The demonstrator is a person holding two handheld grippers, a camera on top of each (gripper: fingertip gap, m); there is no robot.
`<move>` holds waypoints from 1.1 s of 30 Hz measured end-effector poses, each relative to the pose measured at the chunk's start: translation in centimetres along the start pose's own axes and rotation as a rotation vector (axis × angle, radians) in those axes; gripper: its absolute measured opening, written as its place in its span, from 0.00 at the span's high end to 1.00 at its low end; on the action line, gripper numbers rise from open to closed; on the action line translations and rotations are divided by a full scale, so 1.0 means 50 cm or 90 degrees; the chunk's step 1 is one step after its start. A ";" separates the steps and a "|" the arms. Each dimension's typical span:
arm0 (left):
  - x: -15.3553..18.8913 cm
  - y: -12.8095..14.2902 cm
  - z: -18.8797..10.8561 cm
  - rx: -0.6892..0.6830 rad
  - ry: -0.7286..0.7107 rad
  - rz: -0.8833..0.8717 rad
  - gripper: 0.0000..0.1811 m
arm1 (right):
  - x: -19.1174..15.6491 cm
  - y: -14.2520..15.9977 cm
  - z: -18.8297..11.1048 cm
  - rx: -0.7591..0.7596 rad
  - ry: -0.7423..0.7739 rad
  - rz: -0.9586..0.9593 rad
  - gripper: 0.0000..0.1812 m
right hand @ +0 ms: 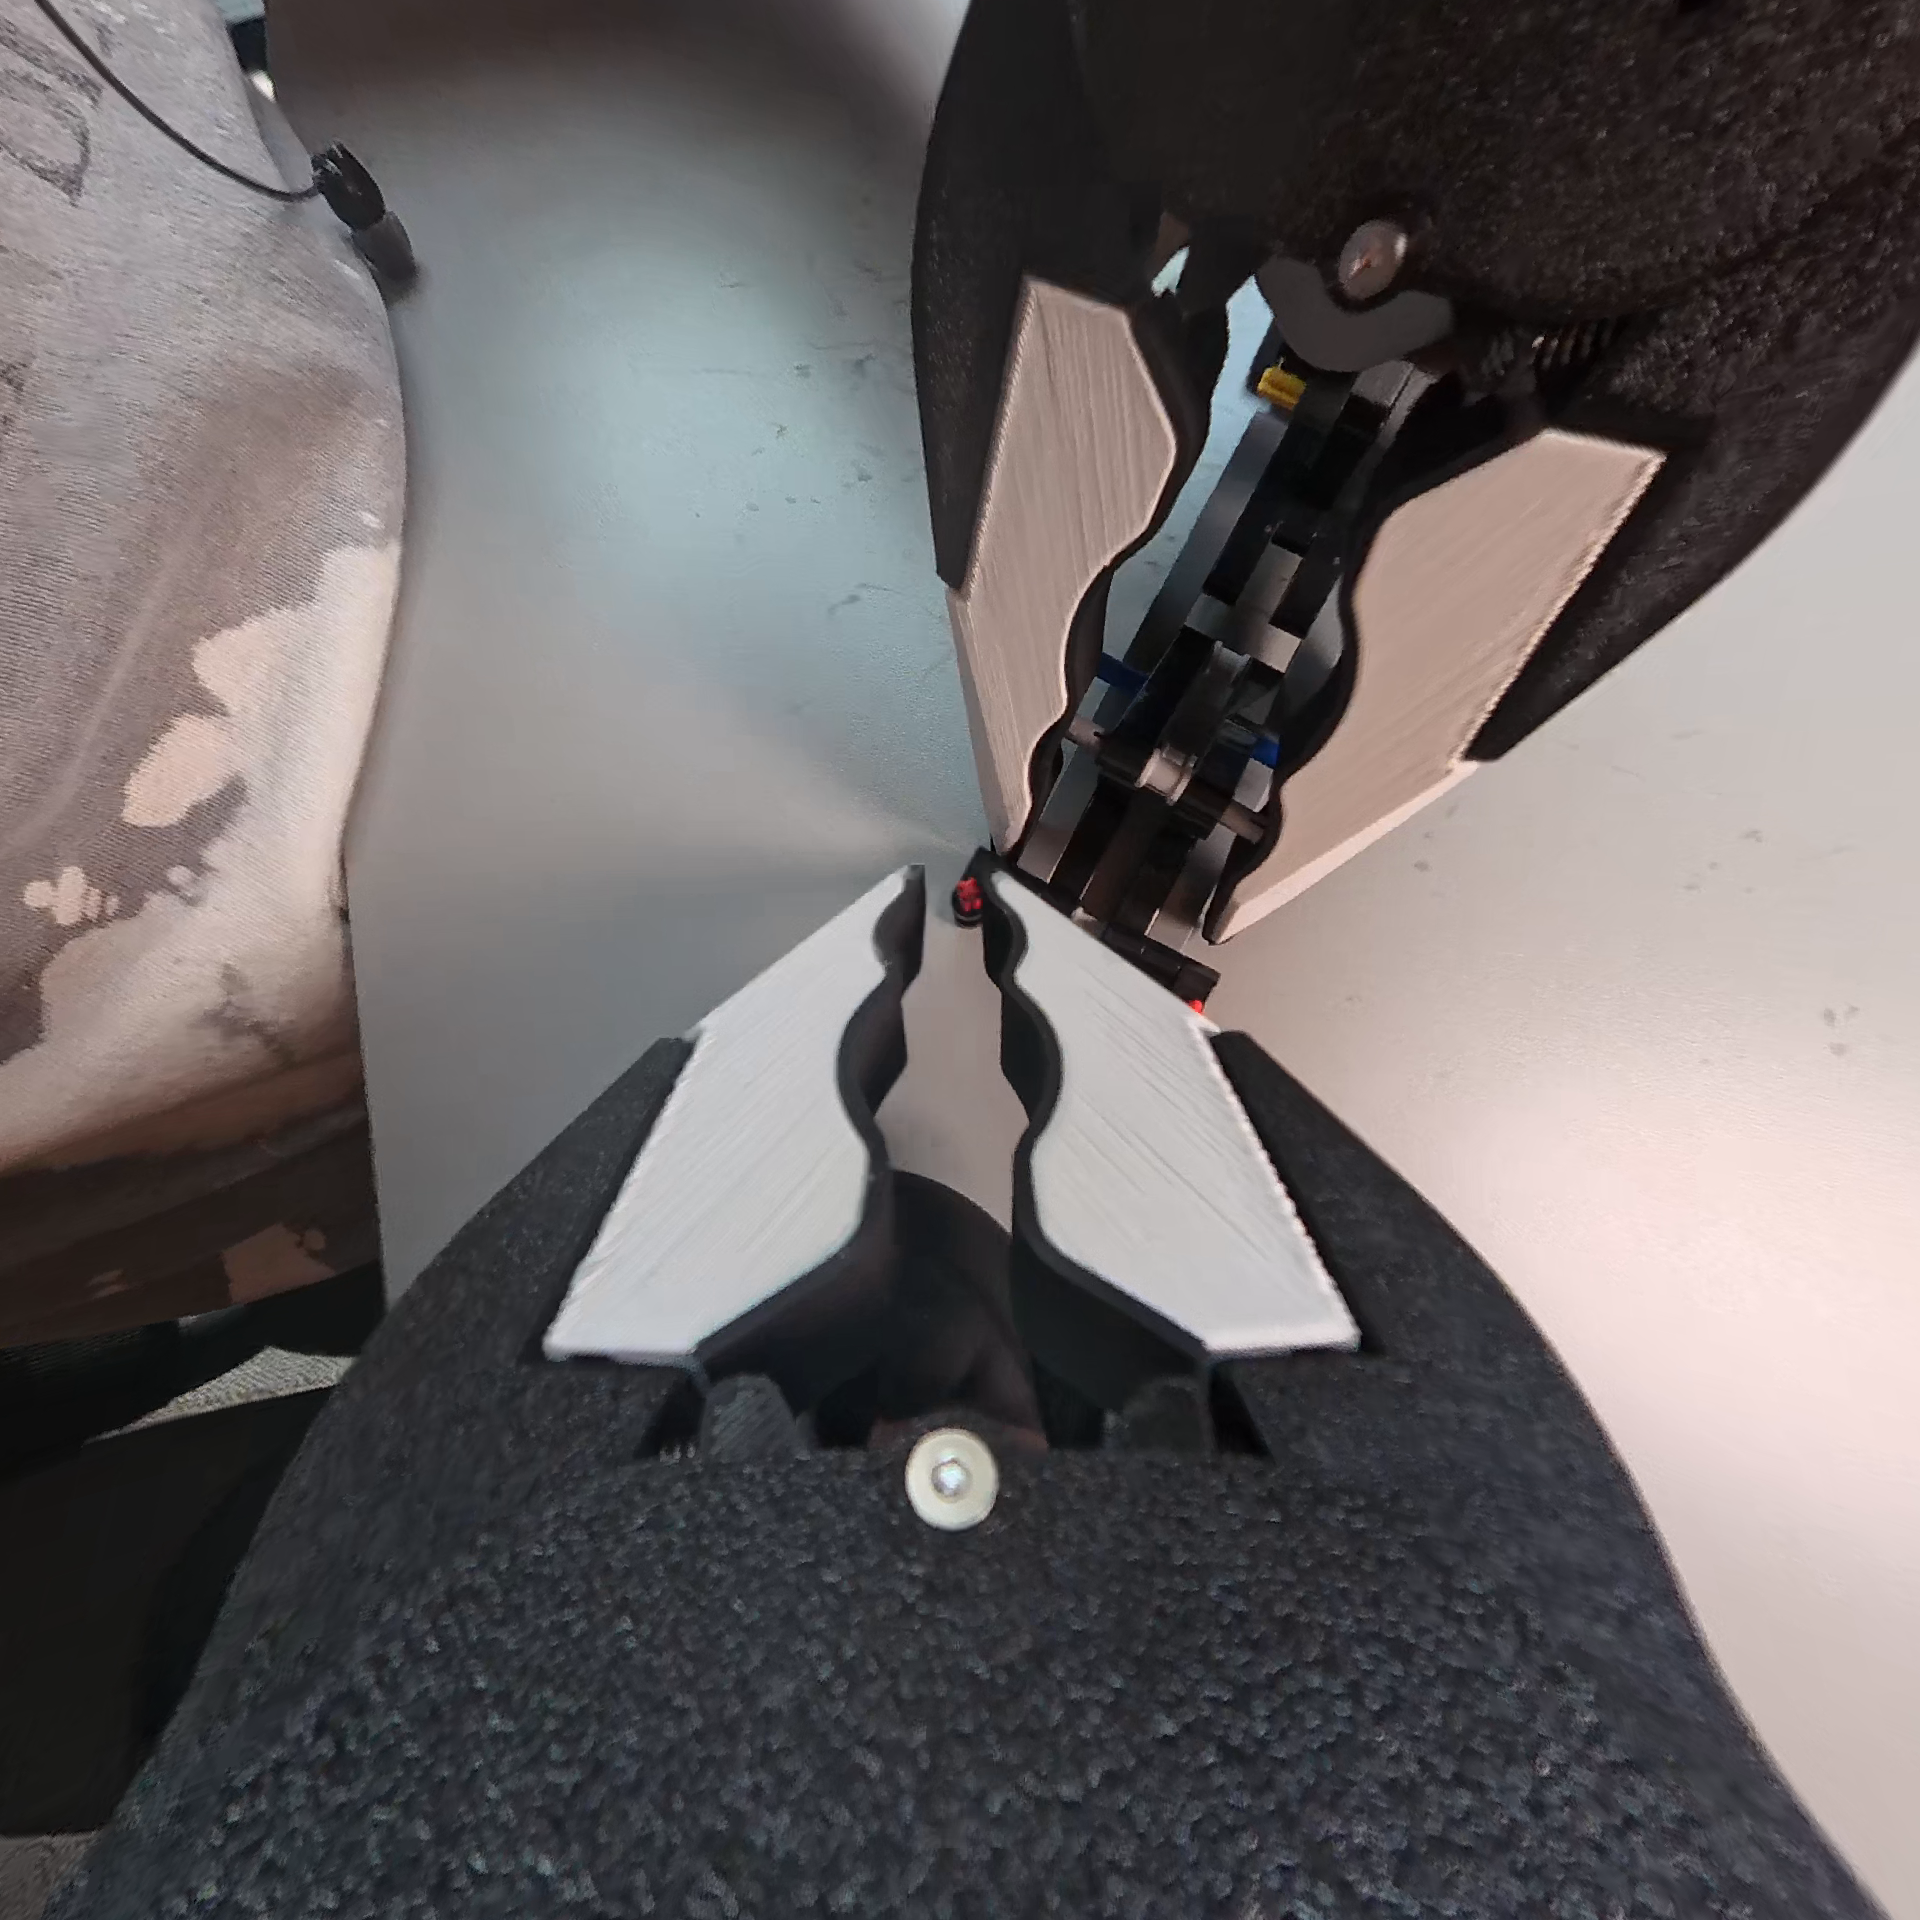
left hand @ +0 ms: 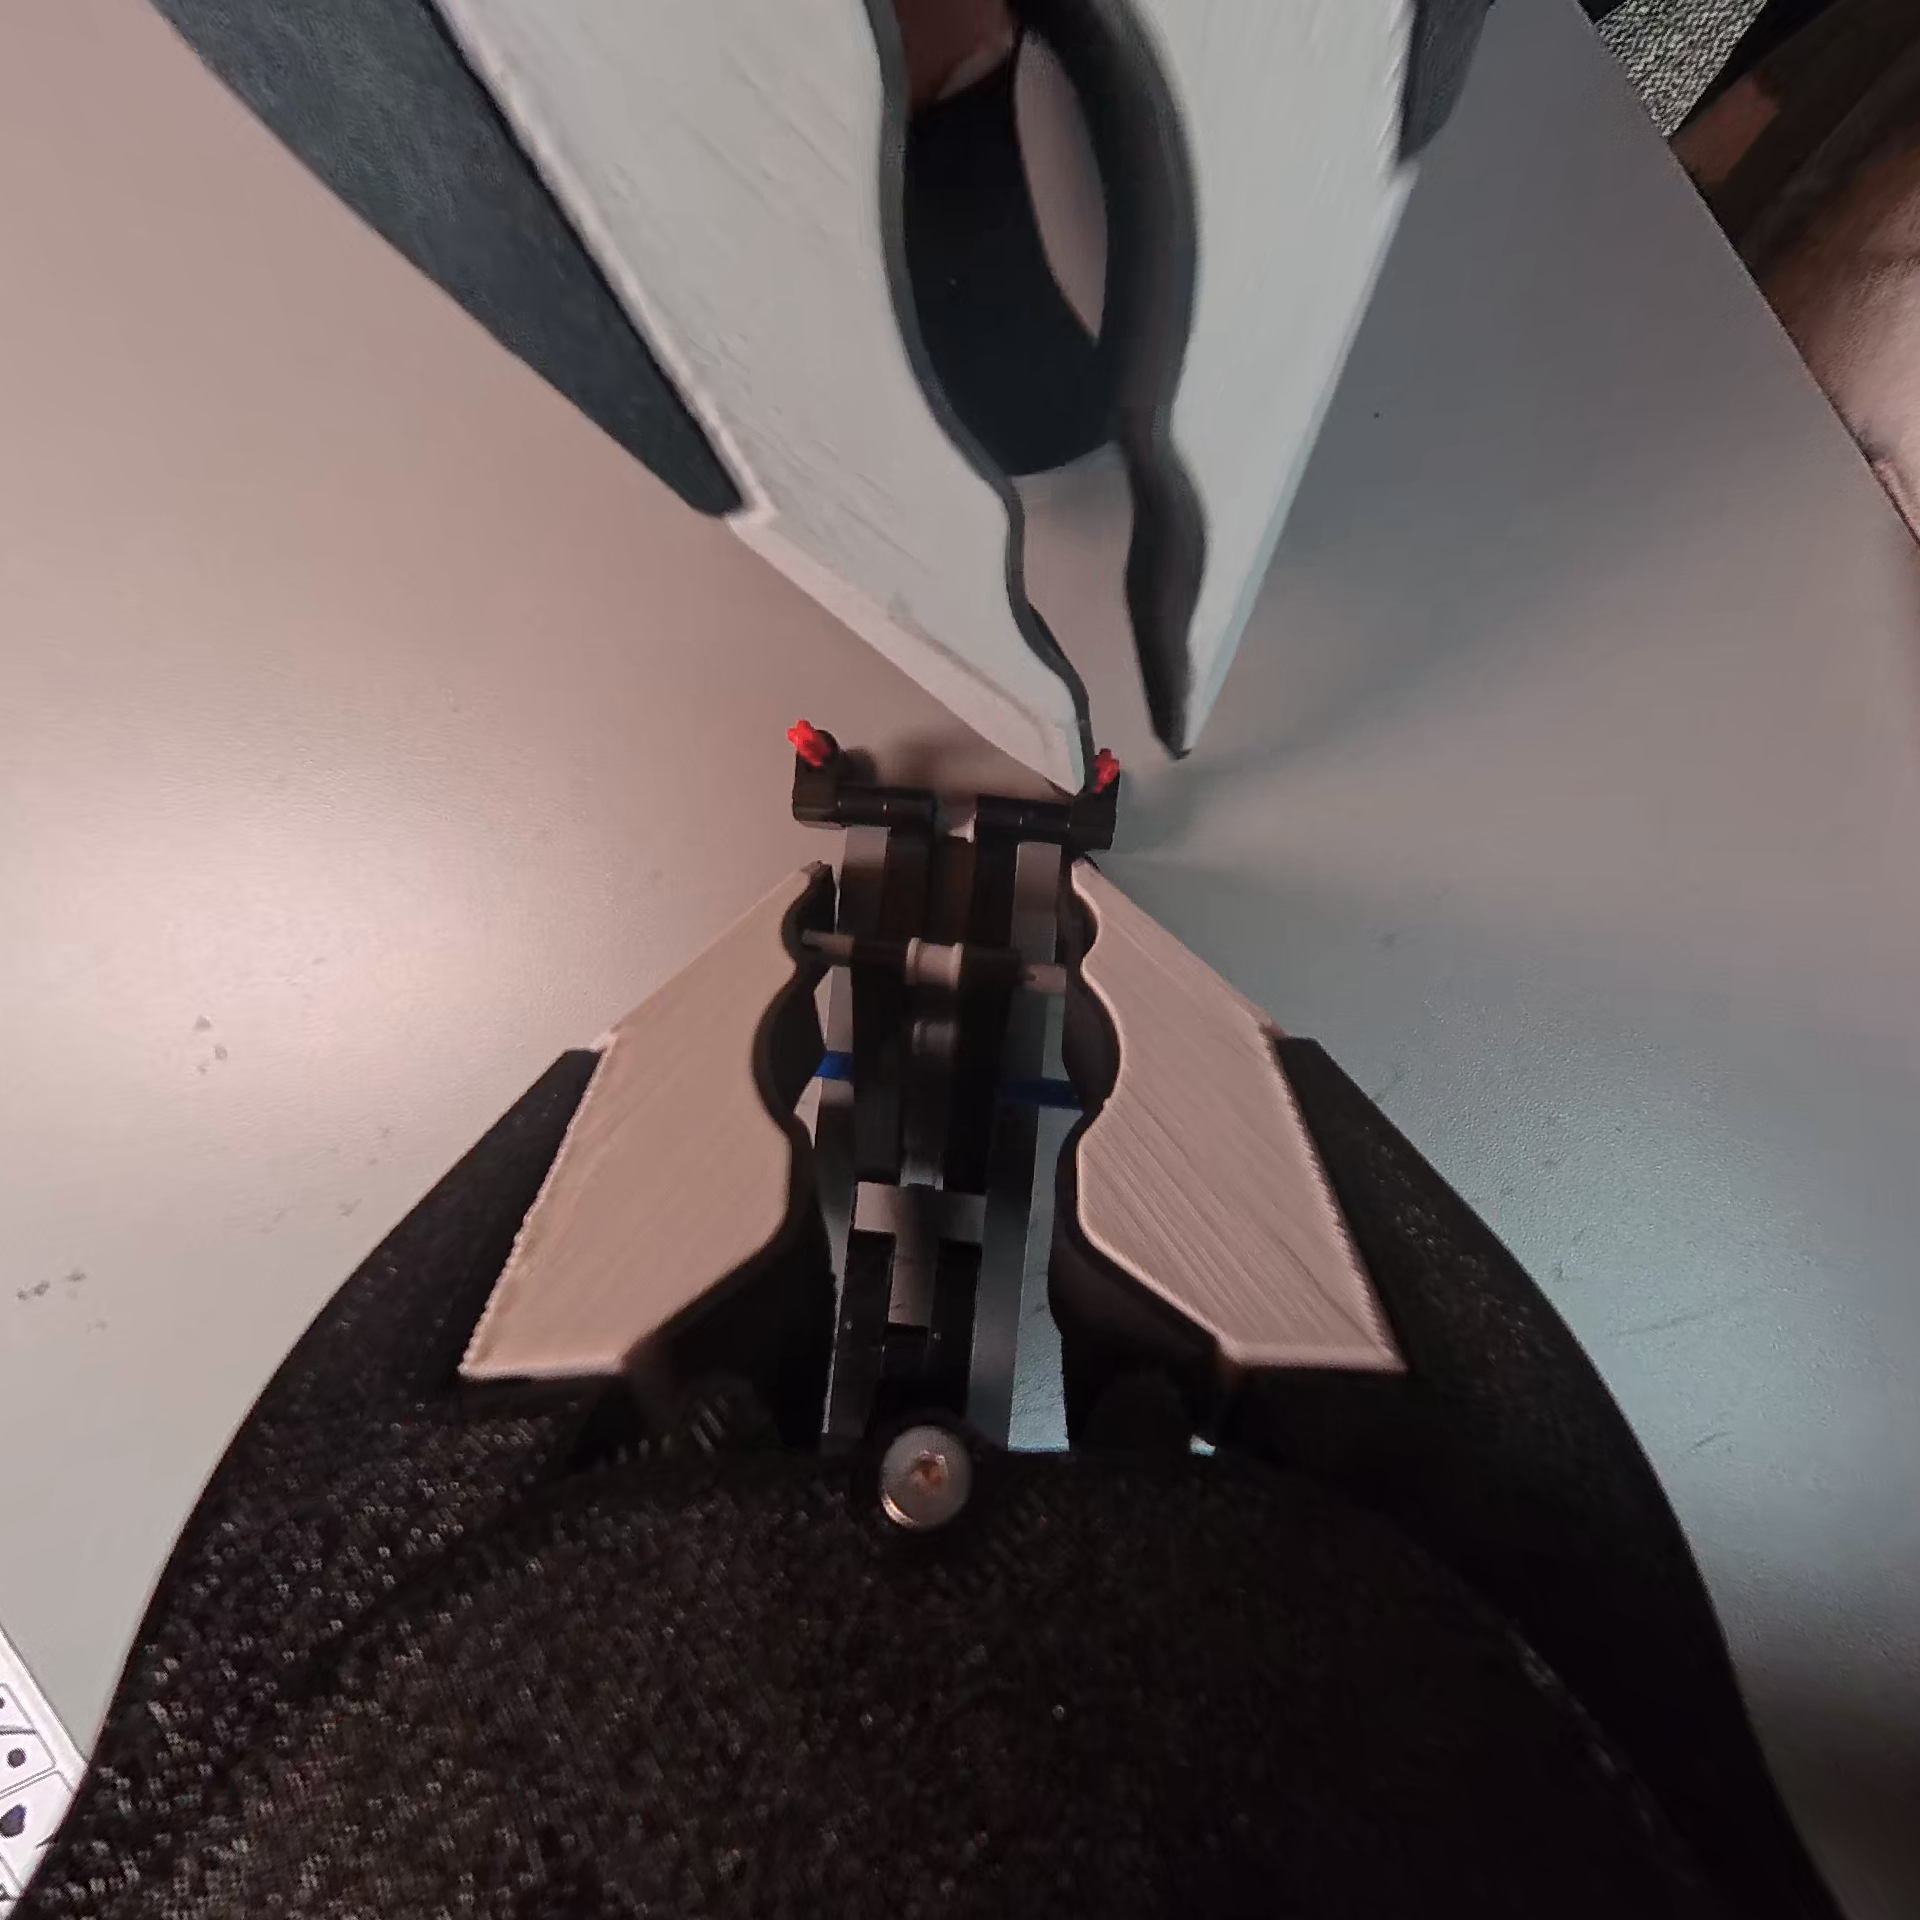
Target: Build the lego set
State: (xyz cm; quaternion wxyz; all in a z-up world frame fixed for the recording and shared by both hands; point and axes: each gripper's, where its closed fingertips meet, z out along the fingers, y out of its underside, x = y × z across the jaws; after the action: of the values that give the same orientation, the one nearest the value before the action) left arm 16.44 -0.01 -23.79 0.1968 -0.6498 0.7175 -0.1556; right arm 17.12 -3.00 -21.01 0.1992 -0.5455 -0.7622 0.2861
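Over the pale table (left hand: 312, 727), the left gripper (left hand: 951, 883) clamps the light, stiff, snap-apart lego assembly (left hand: 951, 997) along its flanks, while the right gripper (right hand: 954, 894), parted and empty, noses toward one red pin (right hand: 968, 894).

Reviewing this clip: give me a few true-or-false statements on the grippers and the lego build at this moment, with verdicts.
1. The left gripper is clamped on the lego assembly. True.
2. The right gripper holds a large brick. False: nothing lies between its fingers, and its tips sit by a red pin.
3. The assembly is mostly black and grey. True.
4. The two grippers are far apart. False: their tips nearly meet.
5. Red pins stick out at the assembly's front end. True.
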 end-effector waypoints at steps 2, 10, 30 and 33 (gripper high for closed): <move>0.000 0.000 0.000 0.000 -0.001 0.001 0.75 | -0.004 -0.022 -0.029 0.040 -0.007 0.037 0.85; -0.002 0.004 -0.021 0.001 -0.008 0.015 0.57 | 0.034 0.021 -0.058 0.036 0.099 0.061 0.66; 0.067 0.265 -0.472 0.405 -0.585 -0.476 0.72 | 0.110 -0.124 -0.023 0.120 0.161 0.054 0.68; 0.113 0.335 -0.409 0.282 -0.600 -0.535 0.78 | 0.157 -0.183 -0.015 0.126 0.183 0.014 0.77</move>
State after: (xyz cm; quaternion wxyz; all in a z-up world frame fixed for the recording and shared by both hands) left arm -8.48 -4.50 -14.40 0.5405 -0.8167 0.1921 -0.0623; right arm 8.49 2.40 -14.53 0.3557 -0.5667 -0.6882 0.2808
